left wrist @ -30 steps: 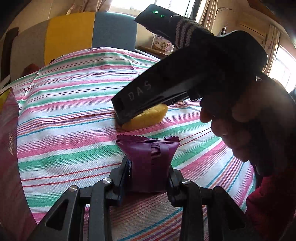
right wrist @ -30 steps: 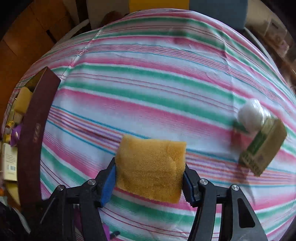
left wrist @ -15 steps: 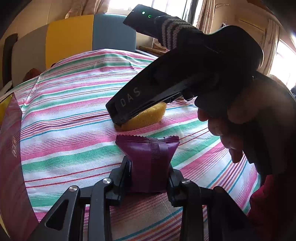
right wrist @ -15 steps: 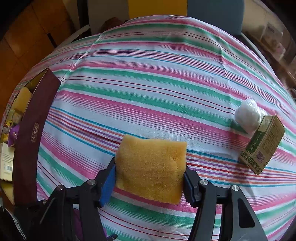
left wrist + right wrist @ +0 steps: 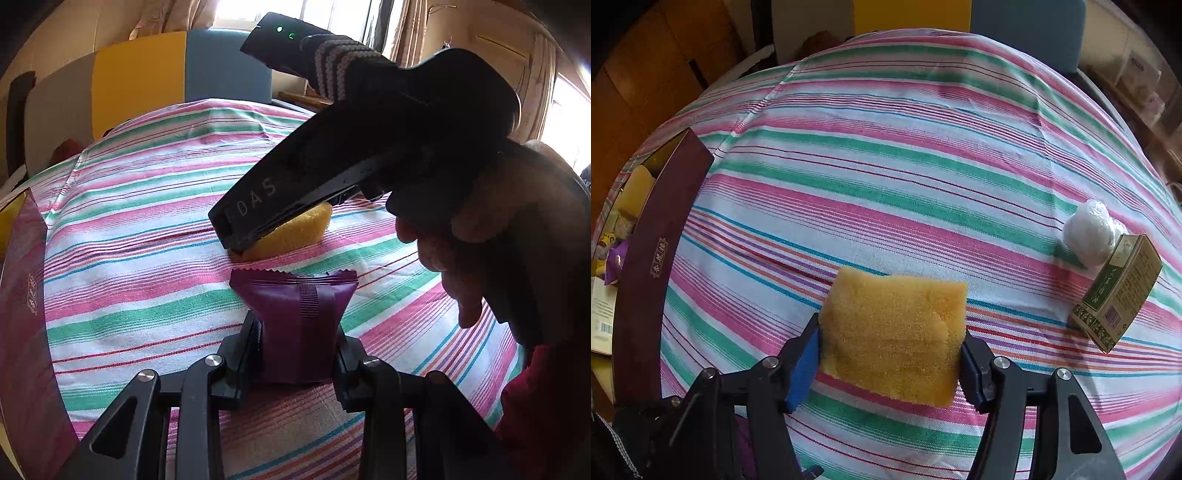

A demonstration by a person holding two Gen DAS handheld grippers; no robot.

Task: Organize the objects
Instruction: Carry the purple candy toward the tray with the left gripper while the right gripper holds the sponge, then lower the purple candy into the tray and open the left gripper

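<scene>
Wrist views close over striped tablecloth (image 5: 905,177), sharing sponge (image 5: 291,230)

We hold the left gripper (image 5: 299,339) low and level, both fingers closed against a clamped item. The right gripper (image 5: 890,354) is likewise closed on its load, angled down over the surface; our bare right hand (image 5: 491,236) wraps its handle (seen from the left wrist view).
</scene>
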